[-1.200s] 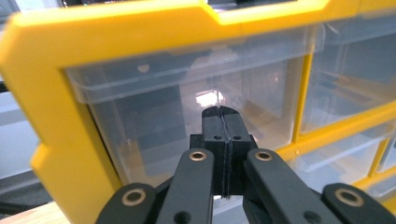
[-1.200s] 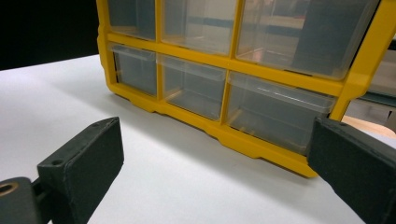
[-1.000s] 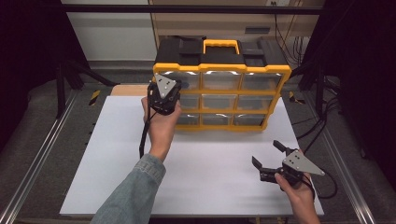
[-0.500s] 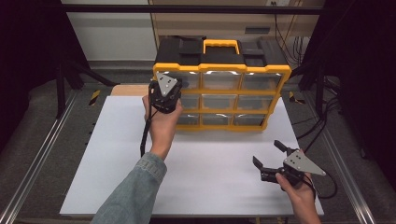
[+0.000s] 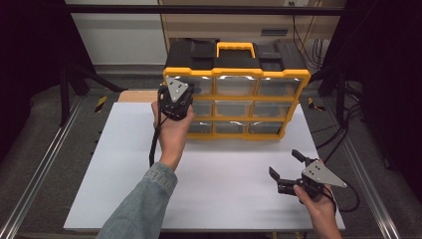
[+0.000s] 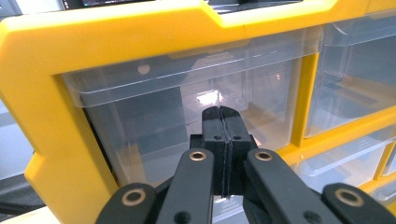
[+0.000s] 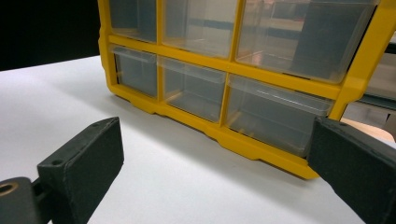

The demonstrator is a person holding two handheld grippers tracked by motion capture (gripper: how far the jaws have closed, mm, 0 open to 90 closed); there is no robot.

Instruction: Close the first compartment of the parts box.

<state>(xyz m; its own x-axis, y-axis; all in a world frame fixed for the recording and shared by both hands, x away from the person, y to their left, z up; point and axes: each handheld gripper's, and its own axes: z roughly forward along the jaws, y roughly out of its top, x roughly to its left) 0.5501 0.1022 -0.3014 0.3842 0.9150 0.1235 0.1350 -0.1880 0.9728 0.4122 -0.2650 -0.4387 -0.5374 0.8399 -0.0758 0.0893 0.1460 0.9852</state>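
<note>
A yellow and black organizer point(image 5: 234, 74) with clear drawers stands upright at the back of the white board point(image 5: 124, 169). My left gripper point(image 5: 184, 95) is held up against its top left drawer point(image 6: 187, 93). In the left gripper view the jaws point(image 6: 220, 119) are pressed together with nothing between them, their tips right at the drawer's clear front. My right gripper point(image 5: 284, 163) rests low on the board's near right corner, open and holding nothing. In the right gripper view its two pads point(image 7: 79, 158) stand wide apart, facing the organizer's bottom row of drawers point(image 7: 275, 112).
The organizer has a yellow carry handle point(image 5: 235, 48) on its black top. Metal rails point(image 5: 40, 169) run along both sides of the board, and cables point(image 5: 343, 134) lie at the right. Bare white board lies between the two hands.
</note>
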